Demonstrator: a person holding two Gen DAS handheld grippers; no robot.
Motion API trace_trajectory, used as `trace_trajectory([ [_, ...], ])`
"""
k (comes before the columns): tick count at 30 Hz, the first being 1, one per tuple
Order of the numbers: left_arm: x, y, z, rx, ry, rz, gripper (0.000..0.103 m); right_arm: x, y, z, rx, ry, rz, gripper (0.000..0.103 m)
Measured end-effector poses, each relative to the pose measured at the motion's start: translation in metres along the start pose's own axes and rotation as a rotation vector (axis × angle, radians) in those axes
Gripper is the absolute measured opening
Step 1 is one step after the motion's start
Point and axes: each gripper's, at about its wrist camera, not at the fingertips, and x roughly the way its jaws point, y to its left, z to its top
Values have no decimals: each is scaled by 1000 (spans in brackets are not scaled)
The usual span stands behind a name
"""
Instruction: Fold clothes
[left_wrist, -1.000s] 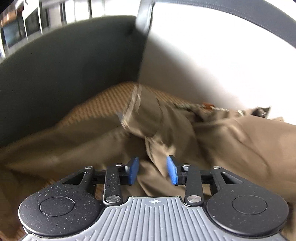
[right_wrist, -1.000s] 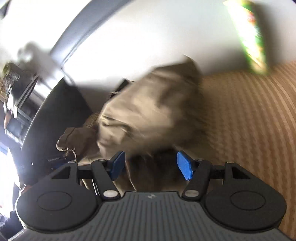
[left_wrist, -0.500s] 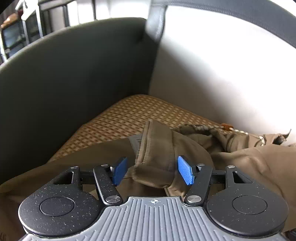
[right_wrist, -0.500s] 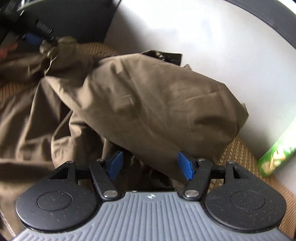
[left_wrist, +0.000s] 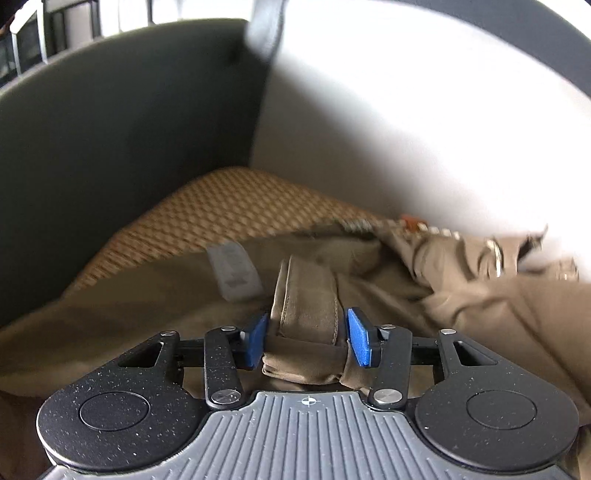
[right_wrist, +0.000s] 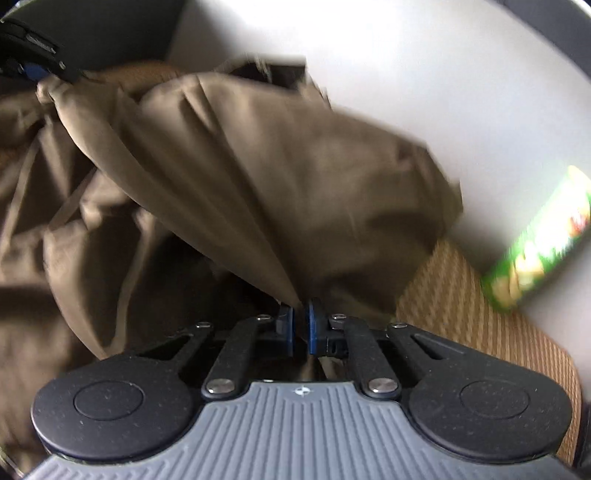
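Olive-brown trousers (left_wrist: 461, 295) lie crumpled on a woven mat. In the left wrist view my left gripper (left_wrist: 306, 338) is shut on a thick seamed band of the trousers, which bunches between the blue pads (left_wrist: 360, 341). A grey label (left_wrist: 232, 273) shows just left of that band. In the right wrist view my right gripper (right_wrist: 300, 325) is shut on a pinched fold of the trousers (right_wrist: 295, 177), and the cloth rises taut from it. The left gripper (right_wrist: 35, 70) shows at the top left there, with cloth gathered at it.
The woven brown mat (left_wrist: 221, 221) covers a seat with a dark upholstered side (left_wrist: 110, 129) and a pale backrest (left_wrist: 424, 129). A green snack can (right_wrist: 543, 247) leans against the backrest at the right, on the mat (right_wrist: 480, 314).
Both grippers were open around the cloth half a second ago; now each has shut on it. The right one has narrowed far more, and the trousers are drawn taut above it.
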Motion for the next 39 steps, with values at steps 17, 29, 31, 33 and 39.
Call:
trace_trajectory([
  [17, -7, 6, -22, -2, -38, 23, 49, 9, -136, 5, 776, -163, 268, 80],
  [29, -9, 6, -29, -46, -58, 29, 50, 56, -162, -25, 1045, -181, 384, 7],
  [31, -14, 4, -27, -53, -75, 12, 50, 48, -169, -30, 1054, -210, 403, 6],
  [33, -13, -1, -28, -29, -93, -22, 51, 41, -175, -36, 1068, -232, 412, 5],
  [39, 24, -34, -43, 143, -55, 23, 58, 59, -182, -61, 1081, -127, 242, 33],
])
